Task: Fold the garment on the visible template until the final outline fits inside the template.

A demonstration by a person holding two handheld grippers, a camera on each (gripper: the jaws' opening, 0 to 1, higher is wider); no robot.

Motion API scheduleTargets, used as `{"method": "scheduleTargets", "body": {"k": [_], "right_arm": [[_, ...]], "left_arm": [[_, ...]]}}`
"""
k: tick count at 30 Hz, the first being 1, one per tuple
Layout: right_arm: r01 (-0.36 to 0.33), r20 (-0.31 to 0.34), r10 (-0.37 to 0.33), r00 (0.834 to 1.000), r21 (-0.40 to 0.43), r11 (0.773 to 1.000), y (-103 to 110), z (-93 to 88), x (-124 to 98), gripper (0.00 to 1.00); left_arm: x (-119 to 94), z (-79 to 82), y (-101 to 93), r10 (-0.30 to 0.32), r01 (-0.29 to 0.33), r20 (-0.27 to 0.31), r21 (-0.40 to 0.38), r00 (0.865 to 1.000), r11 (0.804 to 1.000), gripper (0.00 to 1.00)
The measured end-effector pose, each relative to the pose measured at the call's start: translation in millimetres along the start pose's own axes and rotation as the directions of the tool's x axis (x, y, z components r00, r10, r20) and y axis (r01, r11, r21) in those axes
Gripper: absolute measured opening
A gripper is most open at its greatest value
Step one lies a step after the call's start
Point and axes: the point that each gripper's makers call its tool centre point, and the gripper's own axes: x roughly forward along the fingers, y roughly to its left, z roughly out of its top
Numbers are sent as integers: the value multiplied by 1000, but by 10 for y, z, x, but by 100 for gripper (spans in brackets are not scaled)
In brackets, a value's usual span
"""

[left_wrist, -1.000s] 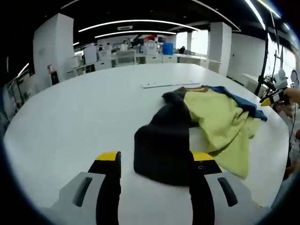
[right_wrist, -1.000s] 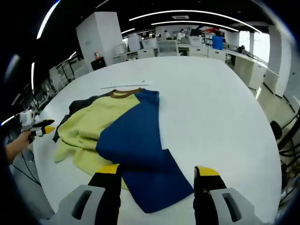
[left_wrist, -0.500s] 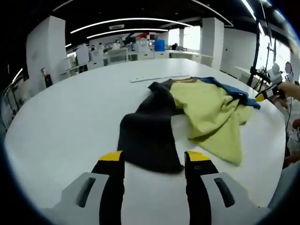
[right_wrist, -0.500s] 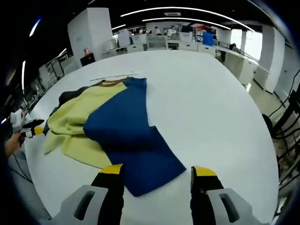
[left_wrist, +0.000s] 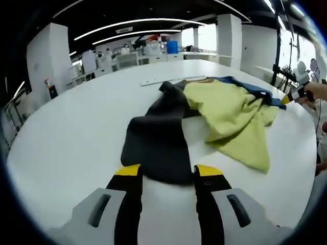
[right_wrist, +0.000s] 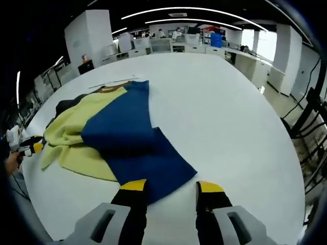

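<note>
Near the table's (right_wrist: 245, 117) front edge the shirt (left_wrist: 225, 109) lies rumpled and unfolded, each sleeve end between the spread, empty jaws of the left gripper (left_wrist: 168, 172) and right gripper (right_wrist: 166, 187), so folding seems barely begun.

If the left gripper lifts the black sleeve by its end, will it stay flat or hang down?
The black sleeve will probably hang limp: it lies in soft folds. It likely drags the bunched yellow body along, since both are one garment.
</note>
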Motion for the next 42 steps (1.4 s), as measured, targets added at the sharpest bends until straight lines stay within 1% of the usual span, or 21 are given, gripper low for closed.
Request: {"method": "scheduleTargets", "body": {"k": [2, 4, 7, 11, 13, 17, 19, 20, 24, 26, 28, 30, 31, 32, 34, 35, 36, 37, 38, 41, 42], "right_arm": [[9, 9, -9, 1000, -7, 1000, -4, 14, -1, 31], [10, 11, -10, 1000, -11, 1000, 3, 15, 0, 27], [15, 15, -15, 1000, -19, 1000, 10, 18, 7, 22], [21, 21, -20, 1000, -16, 1000, 3, 25, 13, 14], [18, 22, -18, 1000, -13, 1000, 4, 29, 19, 10], [12, 23, -11, 1000, -16, 1000, 13, 41, 34, 3], [14, 24, -14, 1000, -16, 1000, 12, 44, 38, 1], [13, 26, -12, 1000, -14, 1000, 11, 46, 40, 1], [13, 27, -12, 1000, -7, 1000, -6, 49, 37, 0], [4, 27, -4, 1000, -1, 1000, -3, 54, 22, 0], [0, 43, 0, 999, -8, 1000, -1, 89, -9, 0], [1, 51, -1, 999, -16, 1000, -8, 118, -46, 0], [3, 57, -2, 998, -14, 1000, -15, 133, -56, 0], [3, 63, -2, 998, -13, 1000, -22, 149, -66, 0], [11, 73, -10, 997, -8, 1000, -60, 183, -88, 0], [15, 78, -14, 997, -10, 1000, -73, 200, -99, 0], [19, 87, -17, 996, -15, 1000, -90, 229, -115, 0], [21, 92, -19, 996, -18, 1000, -104, 245, -127, 0], [27, 98, -25, 995, -20, 999, -133, 268, -141, 0], [44, 105, -41, 994, -22, 999, -208, 305, -174, 0], [47, 107, -44, 993, -23, 999, -226, 315, -183, 0]], "left_arm": [[21, -38, -2, 1, -1, -13, -1, 1000, 1000, 35], [29, -25, -2, 2, -2, 1, -14, 1000, 1000, 33], [35, -25, -15, -2, 2, 3, -33, 1000, 999, 29], [31, -31, 14, 16, -16, -6, -23, 1000, 1000, 22], [32, -29, 9, 14, -14, -4, -20, 1000, 1000, 20], [40, -20, -17, 14, -14, -5, 17, 1000, 1000, 16], [38, -27, -7, 24, -23, -21, 45, 999, 999, 7], [38, -25, 0, 28, -26, -25, 60, 999, 998, 5], [35, -15, 2, 23, -21, -38, 67, 999, 998, 3], [14, -8, -16, 8, -7, -55, 28, 998, 1000, 3], [-19, 49, -44, -12, 12, -44, 6, 999, 1000, 2], [-66, 111, -91, -41, 39, -41, -40, 998, 998, 2], [-96, 145, -85, -44, 42, -42, -40, 998, 998, 2], [-111, 161, -76, -43, 40, -42, -62, 998, 997, 2], [-157, 258, -86, -67, 65, -8, -139, 998, 988, 3], [-177, 305, -70, -67, 68, 12, -162, 998, 984, 3], [-215, 389, -38, -64, 73, 50, -204, 997, 976, 3], [-241, 440, -25, -69, 84, 71, -230, 995, 970, 3], [-268, 487, 33, -60, 81, 90, -259, 994, 963, 3], [-345, 571, 150, -27, 57, 112, -268, 993, 962, 3], [-361, 602, 190, -21, 56, 123, -288, 992, 956, 3]]}}
